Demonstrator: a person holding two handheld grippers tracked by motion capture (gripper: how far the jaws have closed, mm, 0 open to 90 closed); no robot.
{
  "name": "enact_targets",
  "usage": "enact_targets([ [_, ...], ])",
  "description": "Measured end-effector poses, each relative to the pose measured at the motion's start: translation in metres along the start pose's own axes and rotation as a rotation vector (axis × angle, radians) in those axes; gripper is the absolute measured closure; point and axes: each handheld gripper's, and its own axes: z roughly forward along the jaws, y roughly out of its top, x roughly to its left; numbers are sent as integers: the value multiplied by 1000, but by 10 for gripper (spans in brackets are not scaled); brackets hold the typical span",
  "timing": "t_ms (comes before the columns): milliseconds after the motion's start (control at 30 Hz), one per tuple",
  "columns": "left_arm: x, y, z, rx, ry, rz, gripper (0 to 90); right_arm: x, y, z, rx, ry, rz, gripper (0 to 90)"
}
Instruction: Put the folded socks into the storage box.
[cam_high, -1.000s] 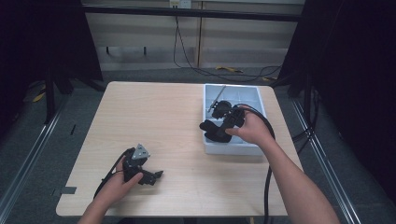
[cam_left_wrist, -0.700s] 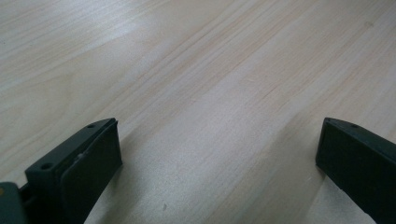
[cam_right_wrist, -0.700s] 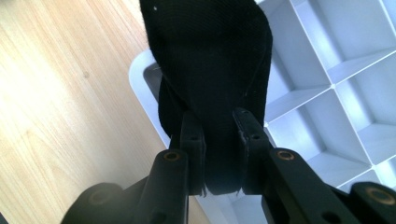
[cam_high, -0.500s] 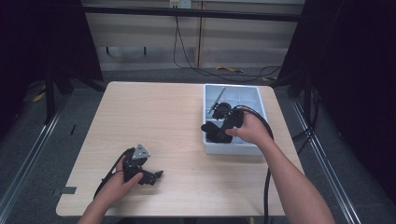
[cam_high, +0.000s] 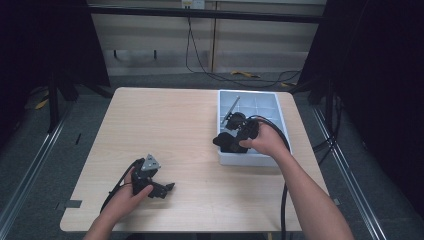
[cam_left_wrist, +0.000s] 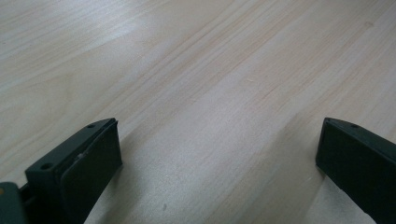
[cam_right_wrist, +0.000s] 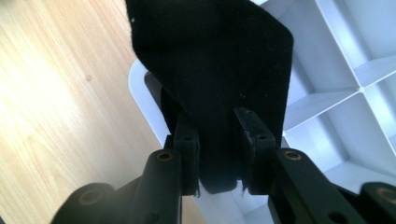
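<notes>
High view: the left gripper (cam_high: 156, 186) rests on the wooden table (cam_high: 165, 130) near the person's edge, well apart from everything else. The right gripper (cam_high: 226, 142) is at the near-left corner of the white compartment tray (cam_high: 276, 107), with a black cloth (cam_high: 224, 141) hanging over the tray's left wall. A thin grey rod (cam_high: 231, 109) lies in a far compartment.

Left gripper view: jaws spread wide, bare table between them, nothing held.

Right gripper view: the right gripper (cam_right_wrist: 217, 154) has the black cloth (cam_right_wrist: 219, 70) between its pads (cam_right_wrist: 189, 154), one on each side of a fold. The jaws have just been opening, yet the pads appear to touch the fabric, so I read it as a light pinch.

Risks, as judged: the slackening grip may let the cloth slide off outside the tray rather than into a compartment. Half of it already overhangs the wall. A snagged edge could also drag the light tray.
</notes>
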Motion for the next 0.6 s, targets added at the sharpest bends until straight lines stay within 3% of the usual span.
enact_targets([
  [167,0,0,0,0,0,0,0,-4,-3,-9,-13,26,12,642],
  [367,0,0,0,0,0,0,0,-2,-3,-20,-22,19,14,577],
  [600,0,0,0,4,-2,0,0,-4,-4,-32,-35,23,39,576],
])
